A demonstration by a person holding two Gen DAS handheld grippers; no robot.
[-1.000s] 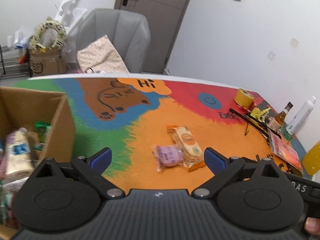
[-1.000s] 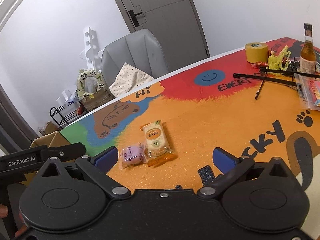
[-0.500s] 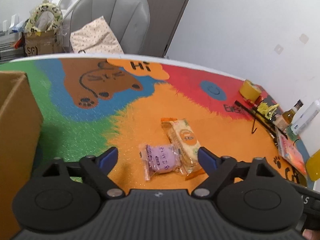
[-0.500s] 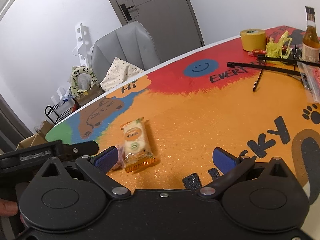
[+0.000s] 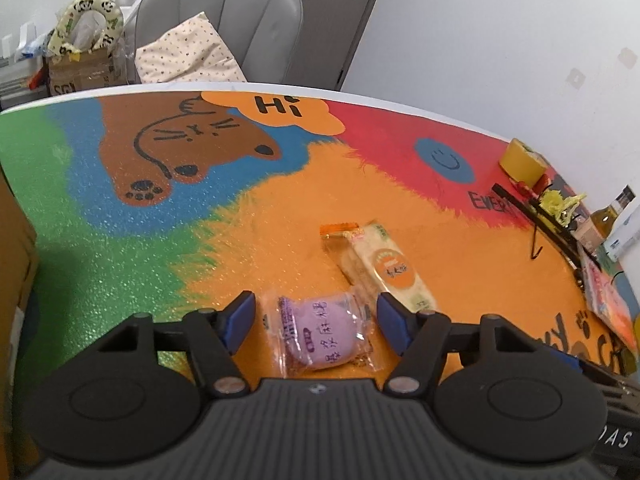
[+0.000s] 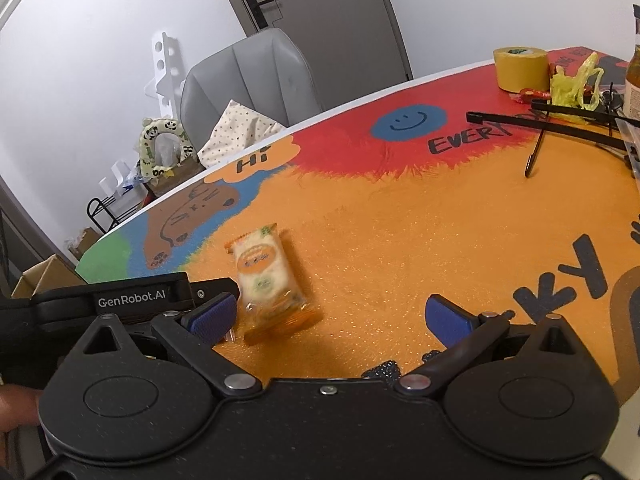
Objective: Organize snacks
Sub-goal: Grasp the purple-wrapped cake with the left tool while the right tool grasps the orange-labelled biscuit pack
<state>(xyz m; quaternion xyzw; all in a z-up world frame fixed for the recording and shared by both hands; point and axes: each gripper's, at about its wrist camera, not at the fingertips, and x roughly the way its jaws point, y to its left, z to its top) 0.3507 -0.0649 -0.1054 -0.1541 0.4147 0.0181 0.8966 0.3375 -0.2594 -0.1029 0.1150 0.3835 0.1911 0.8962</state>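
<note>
While the colourful table mat (image 5: 280, 216) fills most of both views, only two snacks lie loose on its orange patch, so I judge the sorting is well along and the step in hand is the pick-up of one of them. A brown cardboard box (image 5: 14, 248) shows at the left edge of the left wrist view, and is probably where the snacks go; its inside is out of sight. A grey chair (image 5: 236, 12) stands behind the table in the upper left of that frame, and a yellow tape roll (image 5: 522, 160) sits with assorted clutter at the right edge, well apart from the snacks.

The left gripper (image 5: 314, 322) sits at lower centre of its view, its jaws partly open and closing, with the purple snack packet (image 5: 322, 334) lying flat between them; the blue pads do not yet press the wrapper. Just beside it, up and to the right, lies the longer orange-labelled cracker packet (image 5: 384, 264), its near end hidden behind the right-hand blue pad. In the right wrist view the right gripper (image 6: 326, 314) stands wide open and holds nothing, with the cracker packet just inside its left pad at lower left of centre.

Next, I judge, the left jaws need to close gently on the soft purple packet without catching the cracker packet's edge, then lift it toward the box.
</note>
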